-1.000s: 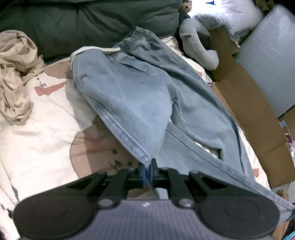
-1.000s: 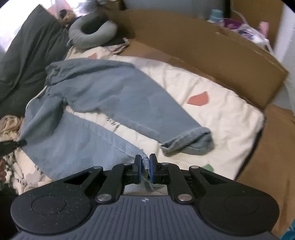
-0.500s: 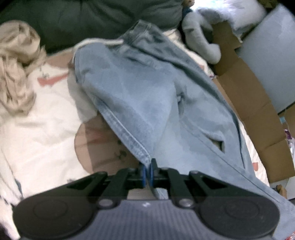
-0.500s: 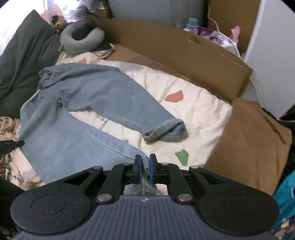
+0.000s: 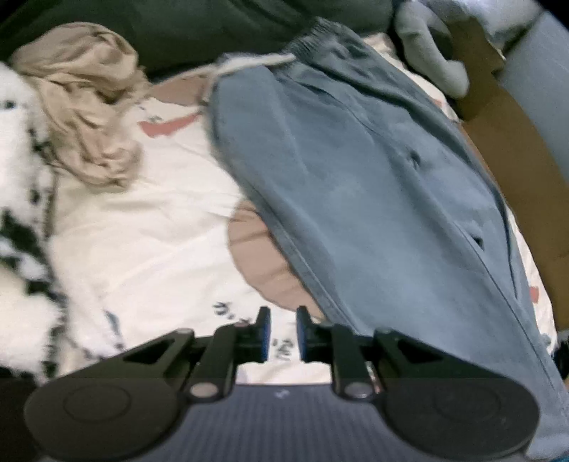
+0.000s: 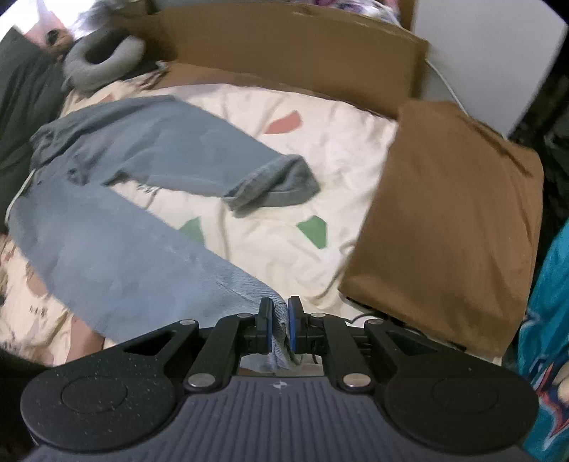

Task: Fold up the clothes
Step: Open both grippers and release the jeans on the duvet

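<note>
Denim, light blue: the jeans (image 6: 117, 227) lie spread across the bed (image 6: 341, 149), waistband toward the dark pillow (image 5: 220, 32), one leg ending in a rolled cuff on the cream sheet, the other leg running down to the right gripper (image 6: 280, 321). Its jaws are closed on that leg's hem, cloth pinched between the blue pads. No brand or label can be read on the jeans; small dark marks printed on the sheet near the left gripper (image 5: 282, 332) are too blurred to make out. Left jaws are opening, with only the sheet showing in the gap; the jeans' edge lies just beside the right-hand finger, whether touching it cannot be told. Both grippers point steeply down at the bed. A crumpled beige garment (image 5: 85, 106) sits near the pillow, and a grey neck pillow (image 6: 103, 60) lies at the head. Brown cardboard (image 6: 291, 49) lines the far side and a brown cushion (image 6: 451, 213) is cut off by the gripper body.
</note>
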`<move>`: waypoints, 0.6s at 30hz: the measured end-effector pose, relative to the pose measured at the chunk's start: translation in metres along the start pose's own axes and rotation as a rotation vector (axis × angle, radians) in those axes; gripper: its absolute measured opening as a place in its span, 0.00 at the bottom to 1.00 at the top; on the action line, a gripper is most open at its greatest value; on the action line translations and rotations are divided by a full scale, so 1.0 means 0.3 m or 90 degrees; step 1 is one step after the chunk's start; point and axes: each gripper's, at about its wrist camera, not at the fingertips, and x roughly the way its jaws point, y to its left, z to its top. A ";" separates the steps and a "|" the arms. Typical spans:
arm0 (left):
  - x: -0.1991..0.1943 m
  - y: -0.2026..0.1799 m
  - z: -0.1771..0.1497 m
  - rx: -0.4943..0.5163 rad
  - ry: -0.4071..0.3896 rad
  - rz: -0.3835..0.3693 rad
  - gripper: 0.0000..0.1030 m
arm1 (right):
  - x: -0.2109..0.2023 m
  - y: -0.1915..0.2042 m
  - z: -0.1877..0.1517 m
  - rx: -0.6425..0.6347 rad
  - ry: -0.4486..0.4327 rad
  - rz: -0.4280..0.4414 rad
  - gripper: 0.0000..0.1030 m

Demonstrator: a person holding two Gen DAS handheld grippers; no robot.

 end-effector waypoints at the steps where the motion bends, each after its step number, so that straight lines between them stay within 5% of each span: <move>1: -0.020 0.010 0.007 0.000 -0.007 0.002 0.24 | 0.020 -0.015 -0.004 0.011 -0.004 0.000 0.07; 7: -0.119 0.038 0.056 -0.007 -0.019 0.024 0.27 | 0.133 -0.051 0.050 0.031 -0.029 -0.033 0.08; 11: -0.207 0.040 0.114 -0.016 -0.041 0.038 0.28 | 0.151 -0.098 0.101 0.135 -0.053 -0.086 0.17; 12: -0.235 0.033 0.129 -0.009 -0.052 0.043 0.36 | 0.143 -0.107 0.109 0.159 -0.059 -0.106 0.18; 14: -0.289 0.022 0.162 0.001 -0.074 0.051 0.50 | 0.115 -0.127 0.122 0.206 -0.074 -0.098 0.17; 18: -0.339 0.016 0.224 -0.008 -0.097 0.043 0.51 | 0.063 -0.134 0.144 0.225 -0.107 -0.036 0.19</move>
